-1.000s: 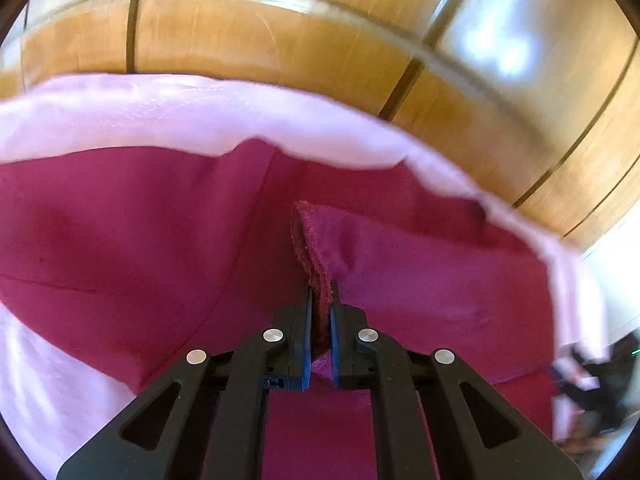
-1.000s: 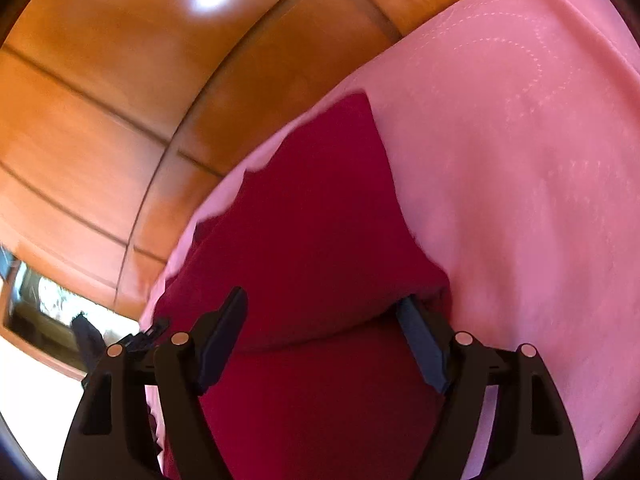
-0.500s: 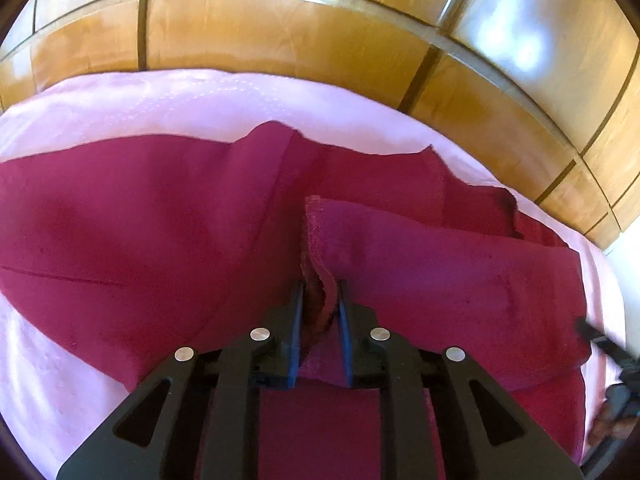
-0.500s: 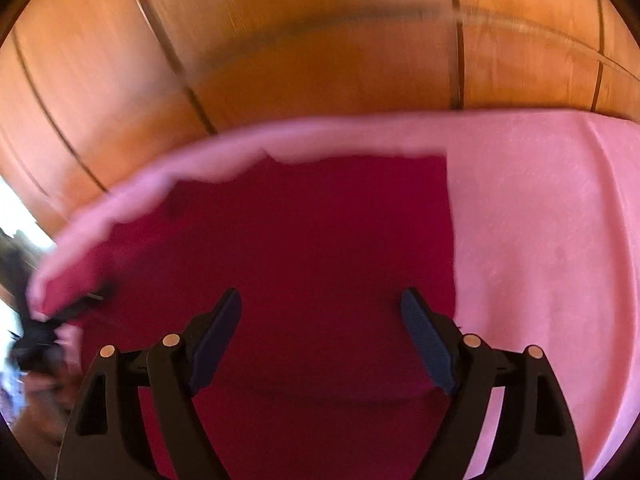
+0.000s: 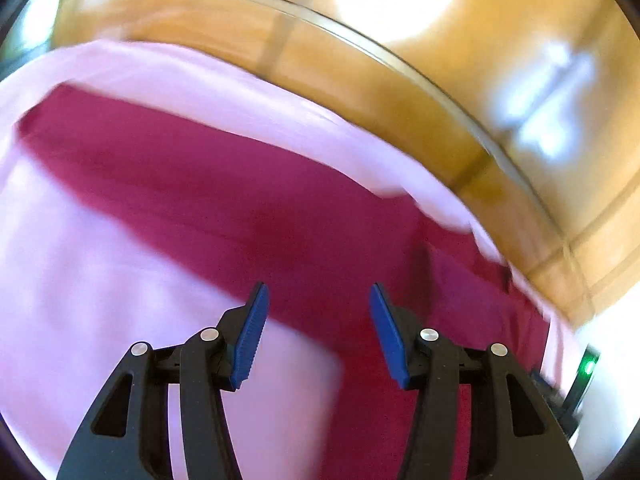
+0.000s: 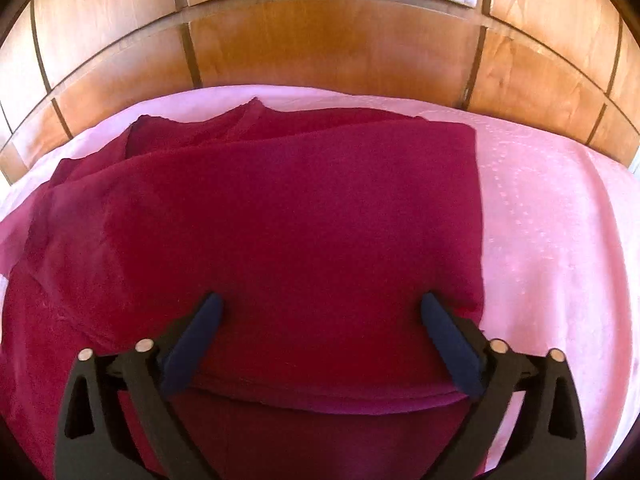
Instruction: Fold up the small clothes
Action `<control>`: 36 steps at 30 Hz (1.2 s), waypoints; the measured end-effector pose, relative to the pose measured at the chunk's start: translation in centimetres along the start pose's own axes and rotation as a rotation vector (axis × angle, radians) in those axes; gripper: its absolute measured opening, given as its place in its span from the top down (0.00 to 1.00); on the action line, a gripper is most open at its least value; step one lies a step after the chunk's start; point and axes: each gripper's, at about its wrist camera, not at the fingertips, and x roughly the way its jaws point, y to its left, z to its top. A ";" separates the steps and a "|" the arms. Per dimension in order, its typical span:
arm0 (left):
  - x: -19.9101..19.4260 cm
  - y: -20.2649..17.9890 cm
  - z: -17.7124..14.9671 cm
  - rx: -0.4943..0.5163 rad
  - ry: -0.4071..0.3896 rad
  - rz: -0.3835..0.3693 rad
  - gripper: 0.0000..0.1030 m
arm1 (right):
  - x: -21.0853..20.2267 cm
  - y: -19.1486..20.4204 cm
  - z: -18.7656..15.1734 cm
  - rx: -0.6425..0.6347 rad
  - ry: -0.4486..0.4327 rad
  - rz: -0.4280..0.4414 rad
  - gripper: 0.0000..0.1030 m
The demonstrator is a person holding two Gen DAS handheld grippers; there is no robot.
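Now, mid-fold: the cloth (image 6: 280, 220), a dark red garment, lies on the pink sheet (image 6: 560, 220) in front of the wood panels (image 6: 320, 52), one layer already doubled over the rest w/ a straight edge on the right and rumpled layers at far left. The left gripper (image 5: 316, 308) has just been opening; its blue pads (image 5: 252, 332) stand apart w/ nothing between them, over the near edge of the cloth where it meets the sheet. That view is blurred, so the cloth's outline there is hard to read. The right gripper (image 6: 320, 312) has also just been opening and is spread wide above the folded layer, pads clear of the fabric, nothing held. Judged step: a fold is laid and let go. Next move prob. calls for picking a fresh edge or corner, likely the loose left side, w/ both grippers pinching only the layers meant to travel, then carrying them over square so the edges line up.
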 end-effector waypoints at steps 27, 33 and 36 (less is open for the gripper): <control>-2.2 16.9 12.0 -0.367 -0.190 0.162 0.94 | -0.1 1.0 -0.1 -0.029 -0.016 -0.041 0.02; -3.2 3.7 8.3 -0.042 -0.187 -0.020 0.94 | -0.2 1.0 -0.2 -0.027 -0.017 -0.037 0.02; -1.6 -1.6 5.3 0.061 -0.135 -0.078 0.94 | -0.2 0.9 -0.2 -0.026 -0.017 -0.036 0.02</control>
